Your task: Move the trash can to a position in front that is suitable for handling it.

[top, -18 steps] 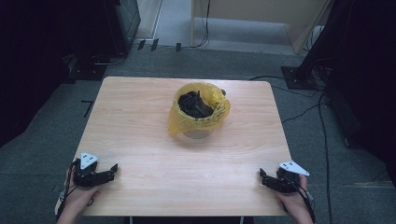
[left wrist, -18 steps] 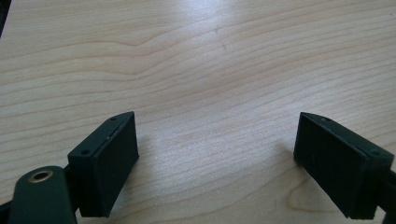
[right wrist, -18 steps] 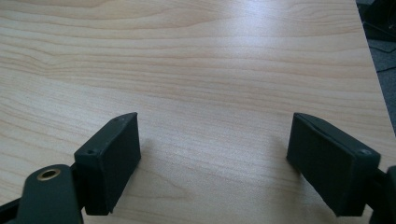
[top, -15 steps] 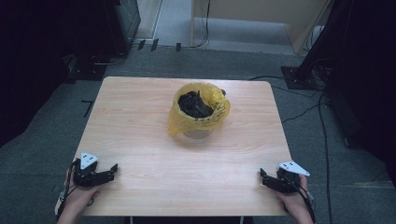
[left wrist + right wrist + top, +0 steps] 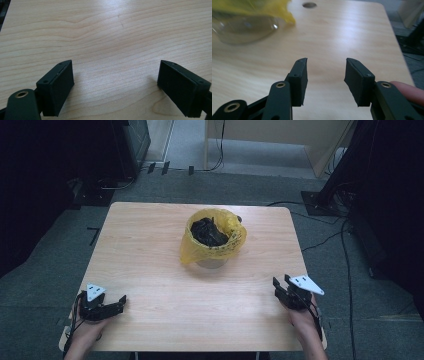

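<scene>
L claw (image 5: 116, 301) sits at the near-left corner of the table (image 5: 150, 270), jaws spread wide w/ nothing btwn them, just bare wood under the pads (image 5: 60, 87). R claw (image 5: 280, 287) at the near-right edge, jaws abt half apart, also empty; a fingertip shows beside its right jaw in the right gripper view

Task thing: the bag (image 5: 212, 237), yellow, lining a clear bin (image 5: 211, 262), dark stuff inside it. From L claw it's well ahead and off to the right; from R claw ahead and to the left, closer. In the right gripper view the bin (image 5: 244, 27) and bag hem (image 5: 274, 10) sit up-left of the jaws, well apart from them. A hole (image 5: 309, 5) in the table lies straight ahead, far side

Step in hand, as I judge it: reach in for the bag, nothing grabbed yet. How to do it well:
- bring both claws in together, one per side of the rim, so the bin doesn't slide
- R claw prob needs to swing left first; the rim isn't btwn its jaws now
- pinch only the loose yellow film folded over the rim, not the clear wall; thin film slips, so get a good fold in
- L jaws are wider than needed, fine for approach; close only once film is btwn the pads
- come in low and level w/ the hem; the bin looks light and may tip if nudged high
</scene>
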The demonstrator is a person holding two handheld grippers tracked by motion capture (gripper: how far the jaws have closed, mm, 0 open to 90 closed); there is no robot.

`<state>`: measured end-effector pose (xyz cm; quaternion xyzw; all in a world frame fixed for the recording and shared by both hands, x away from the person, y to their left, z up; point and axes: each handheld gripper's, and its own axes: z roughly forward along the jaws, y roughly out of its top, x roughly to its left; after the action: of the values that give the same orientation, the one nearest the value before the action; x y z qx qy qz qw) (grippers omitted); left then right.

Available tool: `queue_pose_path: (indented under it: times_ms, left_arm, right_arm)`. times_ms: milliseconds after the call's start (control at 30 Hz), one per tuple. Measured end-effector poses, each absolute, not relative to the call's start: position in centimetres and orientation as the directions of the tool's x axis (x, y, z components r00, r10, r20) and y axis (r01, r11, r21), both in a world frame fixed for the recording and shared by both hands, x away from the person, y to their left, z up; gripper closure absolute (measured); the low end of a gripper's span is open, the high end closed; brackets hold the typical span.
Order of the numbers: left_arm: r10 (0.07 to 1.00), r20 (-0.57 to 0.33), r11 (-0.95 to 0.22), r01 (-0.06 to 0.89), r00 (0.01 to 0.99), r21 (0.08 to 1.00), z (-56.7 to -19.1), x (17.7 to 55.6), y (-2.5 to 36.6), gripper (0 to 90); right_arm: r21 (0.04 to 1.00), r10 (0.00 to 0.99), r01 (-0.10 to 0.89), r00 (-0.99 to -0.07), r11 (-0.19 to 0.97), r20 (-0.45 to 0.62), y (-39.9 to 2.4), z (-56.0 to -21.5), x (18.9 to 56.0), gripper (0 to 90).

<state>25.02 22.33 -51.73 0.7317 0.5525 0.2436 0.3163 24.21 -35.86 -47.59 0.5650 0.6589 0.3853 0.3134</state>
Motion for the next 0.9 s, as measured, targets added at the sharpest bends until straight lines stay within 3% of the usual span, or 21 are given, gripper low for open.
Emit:
queue_pose_path:
  times_ms: [100,467,533,633,900]
  left_arm:
    - [0.963,0.008,-0.189,0.655,0.269,0.732,-51.7,25.0,22.3,13.1]
    - [0.966,-0.025,-0.159,0.665,0.259,0.730,-51.4,25.2,21.0,16.7]
    - [0.966,-0.058,-0.129,0.666,0.250,0.734,-51.1,25.3,20.5,27.2]
    - [0.964,-0.086,-0.105,0.660,0.250,0.744,-50.7,25.3,19.9,31.8]
    - [0.947,-0.103,-0.111,0.614,0.303,0.781,-49.3,26.4,16.0,35.8]
  right_arm:
    - [0.873,0.980,0.487,-0.180,0.017,0.081,-34.6,-46.3,26.2,54.9]
    - [0.903,0.978,0.424,-0.149,-0.068,0.144,-31.5,-44.6,34.0,67.4]
    - [0.897,0.974,0.431,-0.142,-0.100,0.177,-31.1,-45.0,36.2,67.5]
    - [0.882,0.968,0.449,-0.125,-0.141,0.218,-30.6,-45.7,37.5,66.9]
    - [0.881,0.968,0.460,-0.153,-0.111,0.201,-28.3,-47.4,39.6,68.6]
